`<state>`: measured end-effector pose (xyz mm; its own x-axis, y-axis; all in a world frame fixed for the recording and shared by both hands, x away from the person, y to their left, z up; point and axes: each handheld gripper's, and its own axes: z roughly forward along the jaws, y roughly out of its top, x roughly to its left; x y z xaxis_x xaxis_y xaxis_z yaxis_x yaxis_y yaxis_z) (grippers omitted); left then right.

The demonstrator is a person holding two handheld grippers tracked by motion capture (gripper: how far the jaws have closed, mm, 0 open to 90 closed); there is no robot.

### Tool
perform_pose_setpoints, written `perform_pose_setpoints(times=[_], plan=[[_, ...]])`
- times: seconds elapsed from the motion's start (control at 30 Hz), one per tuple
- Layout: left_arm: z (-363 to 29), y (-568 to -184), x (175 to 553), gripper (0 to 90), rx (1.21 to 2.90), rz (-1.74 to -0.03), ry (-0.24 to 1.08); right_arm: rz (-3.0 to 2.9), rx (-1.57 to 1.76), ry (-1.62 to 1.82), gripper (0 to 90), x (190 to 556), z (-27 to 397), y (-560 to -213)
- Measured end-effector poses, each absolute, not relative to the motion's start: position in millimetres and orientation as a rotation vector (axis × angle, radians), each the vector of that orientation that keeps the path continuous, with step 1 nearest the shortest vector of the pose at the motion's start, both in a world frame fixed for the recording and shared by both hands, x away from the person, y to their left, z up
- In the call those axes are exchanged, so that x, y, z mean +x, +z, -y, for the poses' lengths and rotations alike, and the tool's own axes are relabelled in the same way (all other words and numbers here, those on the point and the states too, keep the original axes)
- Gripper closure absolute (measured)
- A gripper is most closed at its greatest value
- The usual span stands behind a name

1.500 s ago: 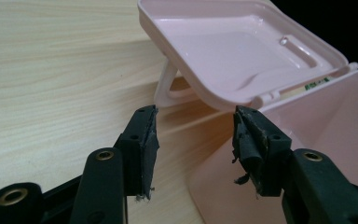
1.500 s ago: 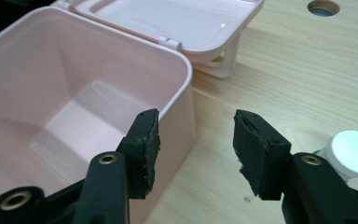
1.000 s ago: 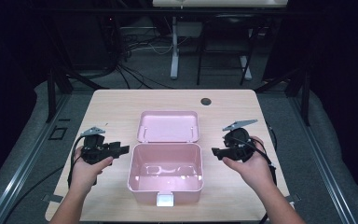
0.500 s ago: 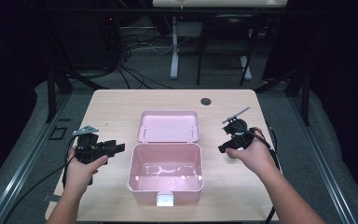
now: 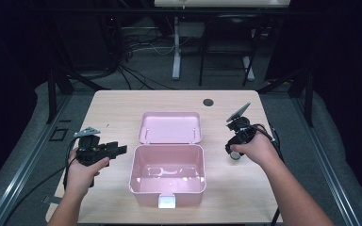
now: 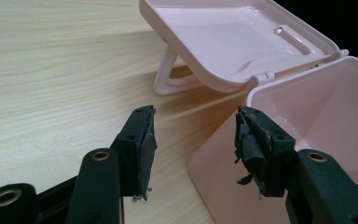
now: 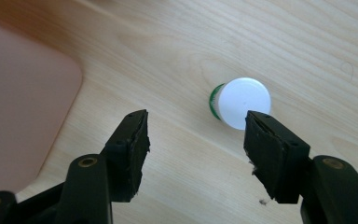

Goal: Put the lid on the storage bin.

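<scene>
Here, from the high view, my right hand-held gripper (image 5: pixel 232 149) tips down over a small white-capped bottle (image 5: pixel 235 157) standing on the surface (image 5: pixel 118 106) just right of the open pink box (image 5: pixel 167 175); its jaws have just been opening, with nothing yet between them; my left hand-held gripper (image 5: pixel 115 149) waits near the box's left wall, likely to steady it. In the left gripper view, my left hand-held gripper (image 6: pixel 193 140) stands spread and empty, aimed at the box's near corner (image 6: pixel 223 154), the lid (image 6: pixel 233 42) folded back on its hinge so the inside lies clear for loading. In the right gripper view, the right hand-held gripper (image 7: pixel 196 140) gapes wide above the white cap (image 7: pixel 242 102), which sits just ahead of the right jaw, off centre; I judge the reach needs a small shift before closing.
</scene>
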<state>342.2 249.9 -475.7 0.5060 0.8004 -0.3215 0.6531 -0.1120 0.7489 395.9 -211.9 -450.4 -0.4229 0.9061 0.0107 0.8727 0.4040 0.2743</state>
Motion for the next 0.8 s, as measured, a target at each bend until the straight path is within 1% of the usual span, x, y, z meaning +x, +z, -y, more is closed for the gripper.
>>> perform_pose_setpoints(times=[0.27,0.8], plan=[[-250.7,-476.0,342.6,47.6,1.831,-1.213,0.205,-2.501,1.663,0.312,37.7,405.7,220.3,-453.0],[-250.7,-478.5,343.8,47.5,1.84,-1.217,0.205,-2.477,1.739,0.225,38.6,419.3,229.1,-470.5]])
